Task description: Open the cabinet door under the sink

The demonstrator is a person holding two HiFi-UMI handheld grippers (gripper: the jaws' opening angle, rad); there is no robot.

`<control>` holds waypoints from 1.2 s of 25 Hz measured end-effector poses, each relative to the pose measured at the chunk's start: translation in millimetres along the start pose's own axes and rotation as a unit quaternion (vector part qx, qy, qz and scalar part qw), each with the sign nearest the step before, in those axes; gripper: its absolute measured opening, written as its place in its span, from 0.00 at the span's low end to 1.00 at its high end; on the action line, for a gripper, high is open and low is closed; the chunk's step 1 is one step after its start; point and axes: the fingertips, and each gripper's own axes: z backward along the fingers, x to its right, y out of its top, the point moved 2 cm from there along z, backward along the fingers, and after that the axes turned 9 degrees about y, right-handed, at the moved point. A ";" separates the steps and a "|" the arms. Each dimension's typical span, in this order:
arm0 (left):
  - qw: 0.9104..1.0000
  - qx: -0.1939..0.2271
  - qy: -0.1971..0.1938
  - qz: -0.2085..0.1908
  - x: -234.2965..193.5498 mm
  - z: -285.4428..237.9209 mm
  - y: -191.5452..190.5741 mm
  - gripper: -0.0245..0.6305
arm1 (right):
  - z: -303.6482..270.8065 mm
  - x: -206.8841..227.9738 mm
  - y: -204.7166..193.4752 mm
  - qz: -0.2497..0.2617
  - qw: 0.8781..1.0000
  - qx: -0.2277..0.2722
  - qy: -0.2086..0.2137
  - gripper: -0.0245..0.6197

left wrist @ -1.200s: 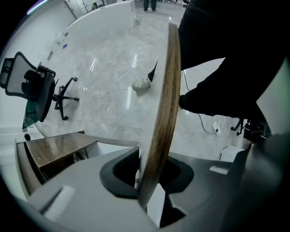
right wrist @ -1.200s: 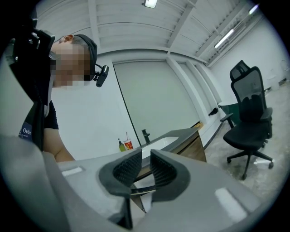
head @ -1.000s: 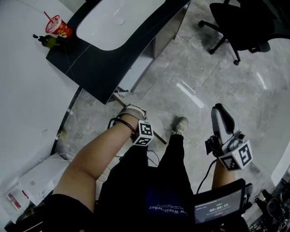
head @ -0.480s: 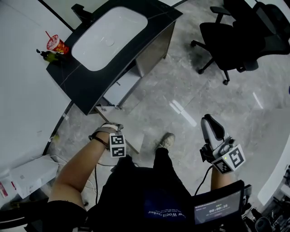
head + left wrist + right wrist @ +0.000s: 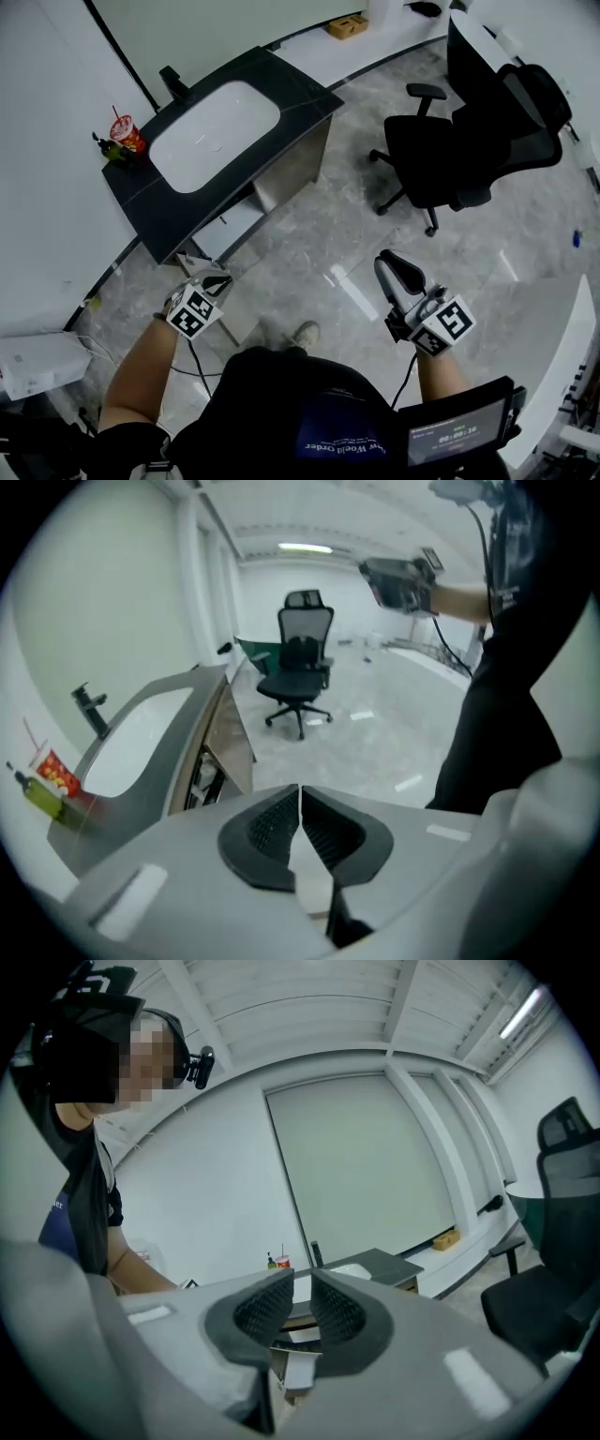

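Left tool is up in the air, pointing down at the floor, pads pressed tight together with nothing between them. Just beside it, a touch lower, is the cabinet door, swung out from the cabinet toward the person; tool and door are apart, no contact. Right tool is held out roughly level, well to the right of the door. Its pads stand a little apart, and only open air shows in the gap.

Beyond the left tool the cabinet is open under the dark tabletop, with a pale bottom panel showing inside. The left gripper view catches some dark shapes in there, too small to name. The brown side wall closes off the right end.

Up on the tabletop is the white sink, with a black faucet at its far rim. Left of the sink, a red cup with a straw stands touching a small green bottle.

Beyond the right tool is a black office chair on the grey floor. Farthest off, a cardboard box rests on a pale ledge by the far wall.
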 end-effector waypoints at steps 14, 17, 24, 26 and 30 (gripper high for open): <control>0.909 0.284 0.078 0.297 -91.4 60.2 145.5 0.04 | -69.0 17.7 65.1 0.030 0.995 -0.035 0.089 0.11; 0.889 0.318 0.093 0.315 -125.2 70.1 161.3 0.04 | -96.3 34.1 83.4 0.043 0.994 -0.038 0.098 0.11; 0.863 0.353 0.112 0.344 -203.0 79.7 173.8 0.04 | -191.4 70.4 112.7 0.035 0.992 -0.031 0.115 0.05; 0.862 0.353 0.119 0.345 -223.7 81.5 172.8 0.04 | -219.9 82.2 113.5 0.041 0.991 -0.042 0.123 0.04; 0.861 0.349 0.132 0.345 -254.4 84.6 169.6 0.04 | -266.9 97.4 120.9 0.037 0.988 -0.044 0.146 0.04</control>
